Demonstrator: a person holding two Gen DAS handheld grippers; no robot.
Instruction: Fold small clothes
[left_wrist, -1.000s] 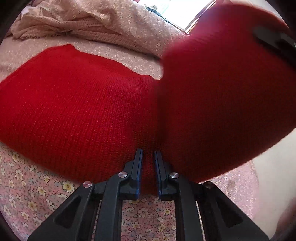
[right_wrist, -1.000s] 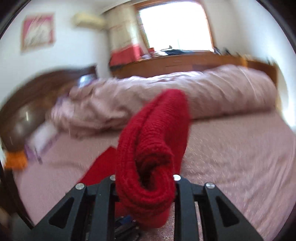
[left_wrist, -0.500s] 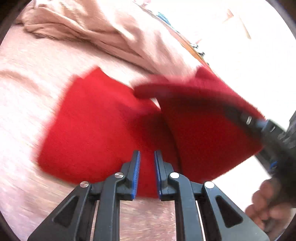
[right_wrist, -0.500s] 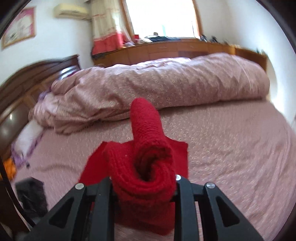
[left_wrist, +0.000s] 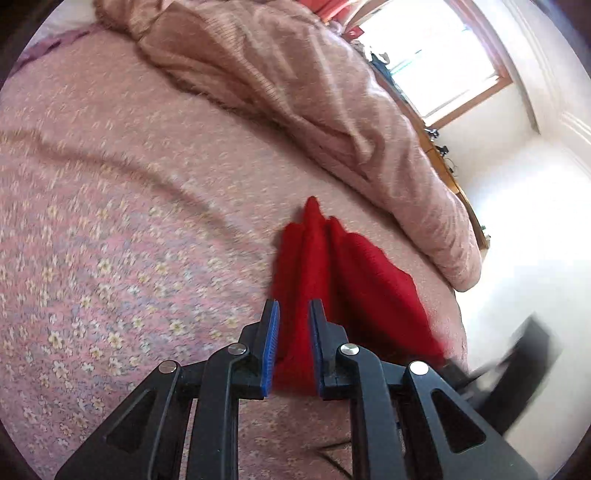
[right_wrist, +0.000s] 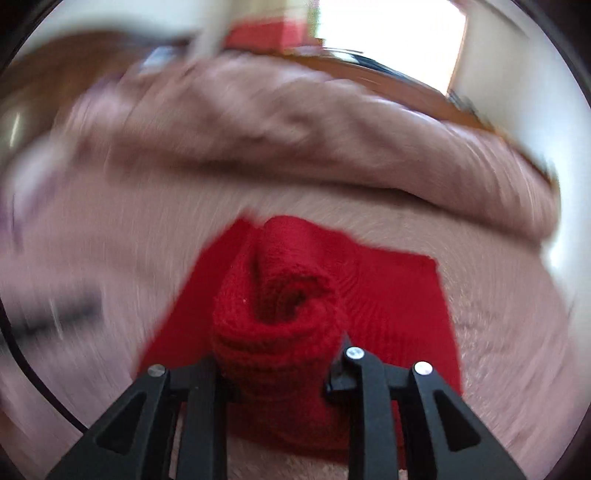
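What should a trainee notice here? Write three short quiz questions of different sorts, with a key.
1. True or false: the left gripper is shut on the red knitted garment.
2. The garment lies on: A a wooden table; B the pink floral bedsheet; C a tiled floor.
3. Name the bunched pink bedding lying beyond the garment.
Key: 1 true; 2 B; 3 a quilt.
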